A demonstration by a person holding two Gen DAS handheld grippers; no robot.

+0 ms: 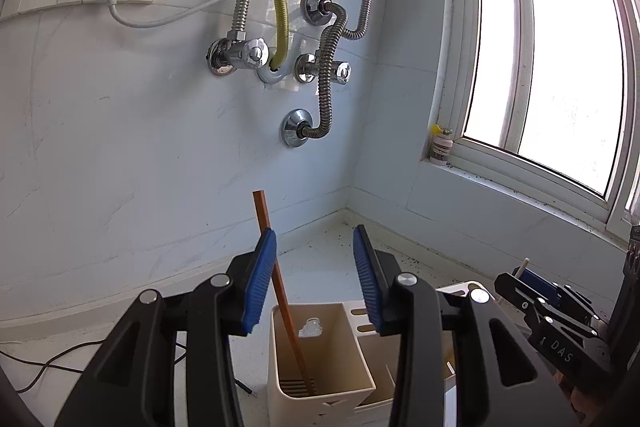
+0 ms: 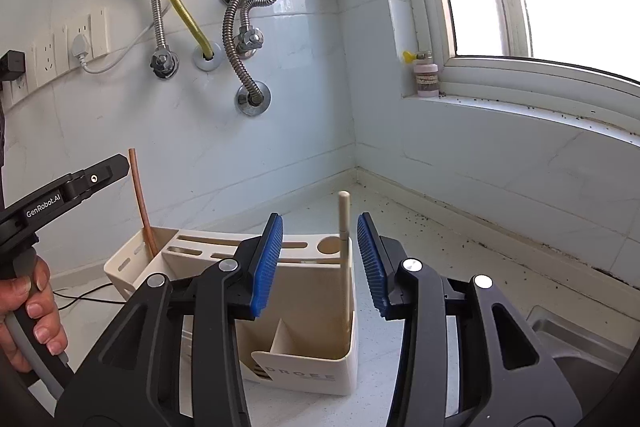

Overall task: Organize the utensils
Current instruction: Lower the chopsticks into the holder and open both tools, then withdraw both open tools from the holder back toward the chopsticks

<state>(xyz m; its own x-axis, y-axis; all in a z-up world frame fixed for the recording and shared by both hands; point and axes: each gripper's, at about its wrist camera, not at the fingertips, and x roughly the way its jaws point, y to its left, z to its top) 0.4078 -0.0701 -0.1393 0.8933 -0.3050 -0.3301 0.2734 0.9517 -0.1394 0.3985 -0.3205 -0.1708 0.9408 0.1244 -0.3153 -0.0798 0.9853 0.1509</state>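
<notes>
Through my left wrist camera, my left gripper [image 1: 314, 277] stands spread, pinching nothing; the brown chopstick [image 1: 280, 287] leans in the left-end compartment of the cream utensil holder [image 1: 320, 393], just beside my left pad. Through my right wrist camera, my right gripper [image 2: 320, 263] is spread too, and the white chopstick [image 2: 343, 227] stands free in the holder's right-end compartment, near the counter's back corner. If I pull away carelessly, a pad could clip a stick and tip it out.

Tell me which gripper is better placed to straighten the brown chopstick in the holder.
Left. The left gripper is open right at the brown chopstick, which leans in the utensil holder beside its left pad. The right gripper is open around the white chopstick at the holder's other end.
</notes>
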